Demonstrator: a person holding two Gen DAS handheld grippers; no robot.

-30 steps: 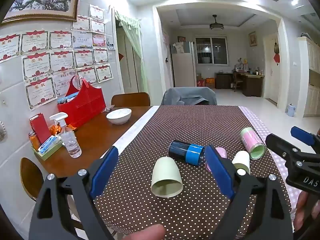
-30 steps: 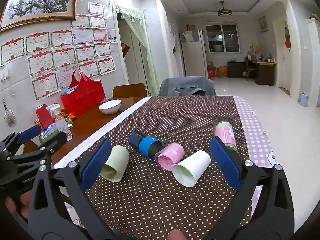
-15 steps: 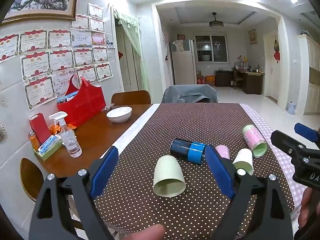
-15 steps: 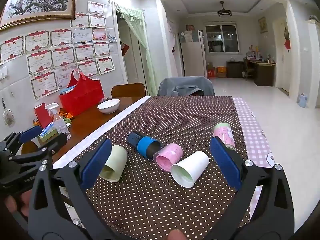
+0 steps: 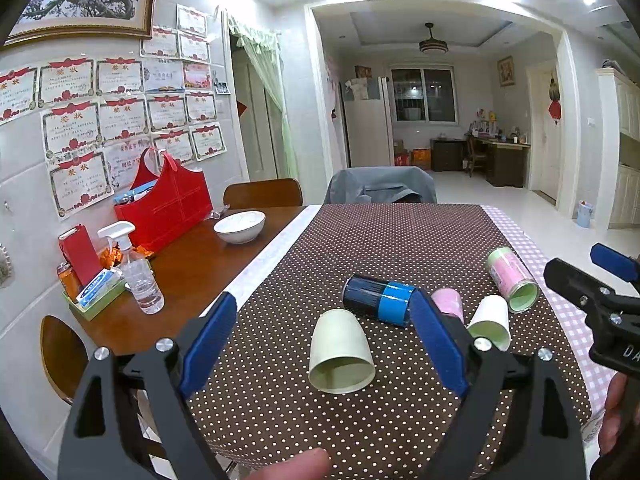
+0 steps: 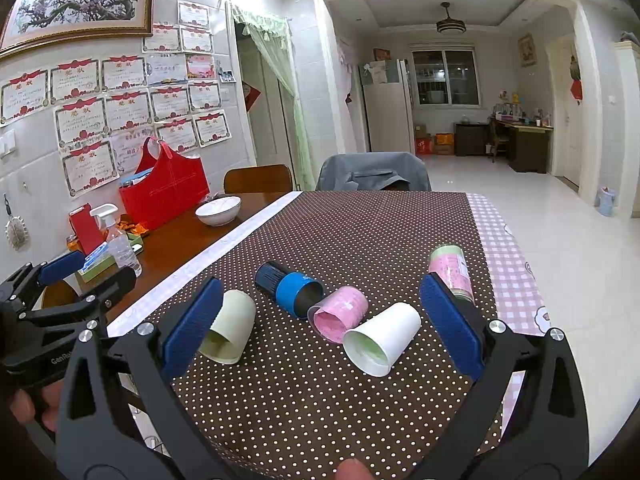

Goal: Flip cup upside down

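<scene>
Several cups lie on their sides on a brown polka-dot tablecloth (image 5: 400, 240). A pale green cup (image 5: 340, 354) lies mouth toward me, between and just beyond the fingertips of my open, empty left gripper (image 5: 324, 340). Behind it lie a dark blue cup (image 5: 378, 299), a pink cup (image 5: 448, 304), a white cup (image 5: 490, 322) and a pink-and-green cup (image 5: 512, 278). In the right wrist view my right gripper (image 6: 320, 320) is open and empty, with the pink cup (image 6: 340, 314) and white cup (image 6: 380, 338) between its fingers and the pale green cup (image 6: 228, 332) by its left finger.
On bare wood at the left stand a white bowl (image 5: 240, 226), a red bag (image 5: 164, 204), a spray bottle (image 5: 138, 276) and a small tray of items (image 5: 92, 296). Chairs (image 5: 380, 186) stand at the table's far end. The table's right edge (image 5: 560, 300) drops to the floor.
My left gripper has drifted slightly left, so the cups sit a little further right in its view. My right gripper has eased slightly closer to the cups. No cup has moved.
</scene>
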